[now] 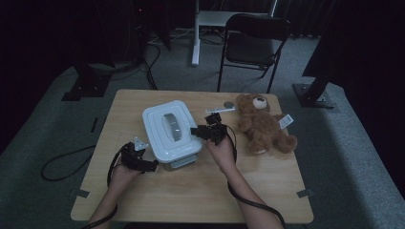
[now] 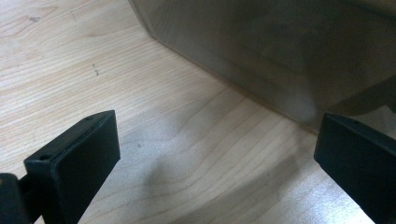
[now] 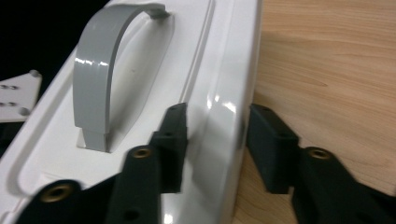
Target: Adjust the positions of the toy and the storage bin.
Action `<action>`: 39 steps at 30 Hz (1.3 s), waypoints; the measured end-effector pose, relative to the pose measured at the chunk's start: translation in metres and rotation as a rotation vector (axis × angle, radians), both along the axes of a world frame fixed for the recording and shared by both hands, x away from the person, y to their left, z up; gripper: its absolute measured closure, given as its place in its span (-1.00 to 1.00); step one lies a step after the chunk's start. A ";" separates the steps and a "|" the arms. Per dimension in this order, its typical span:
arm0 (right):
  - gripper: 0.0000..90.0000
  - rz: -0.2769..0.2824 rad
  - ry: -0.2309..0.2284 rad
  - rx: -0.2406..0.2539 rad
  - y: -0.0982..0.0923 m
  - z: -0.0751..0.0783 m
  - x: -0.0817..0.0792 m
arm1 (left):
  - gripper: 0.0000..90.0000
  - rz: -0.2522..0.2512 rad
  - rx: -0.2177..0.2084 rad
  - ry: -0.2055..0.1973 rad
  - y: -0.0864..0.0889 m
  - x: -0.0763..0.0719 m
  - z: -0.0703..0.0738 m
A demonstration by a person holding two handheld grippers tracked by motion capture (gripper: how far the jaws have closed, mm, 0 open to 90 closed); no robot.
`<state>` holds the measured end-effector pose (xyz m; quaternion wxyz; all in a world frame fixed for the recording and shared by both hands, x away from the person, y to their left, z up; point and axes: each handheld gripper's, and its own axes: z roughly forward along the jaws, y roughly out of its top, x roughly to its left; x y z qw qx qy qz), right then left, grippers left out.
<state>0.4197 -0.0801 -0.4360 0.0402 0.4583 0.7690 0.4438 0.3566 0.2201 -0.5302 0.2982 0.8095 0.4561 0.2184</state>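
Now straddling the white lidded box's [image 3: 140, 116] right rim, right gripper [image 3: 212, 144] with pads at or near it, contact unclear, left gripper [image 2: 215, 158] wide open, empty, beside the box on the wooden table [image 2: 187, 154].

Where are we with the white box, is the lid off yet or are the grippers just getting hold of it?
Done: both tools have reached the white box. In hand: the right hand-held gripper straddles the lid's rim, one jaw on top, one outside, pads at or close to the plastic. The left hand-held gripper is open at the box's near-left corner, holding nothing. Left: the lid sits closed, and the teddy bear lies untouched beside it.
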 end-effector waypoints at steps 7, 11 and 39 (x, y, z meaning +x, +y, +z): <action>0.50 0.013 -0.023 -0.040 -0.001 0.004 -0.002 | -0.98 0.011 0.000 0.000 -0.002 -0.001 0.001; 0.51 0.014 -0.034 -0.060 -0.001 0.006 -0.005 | -0.98 -0.008 0.012 0.004 -0.005 -0.004 0.003; 0.51 0.053 -0.056 -0.047 -0.058 0.002 -0.054 | -0.98 -0.144 0.106 -0.005 -0.071 -0.062 0.017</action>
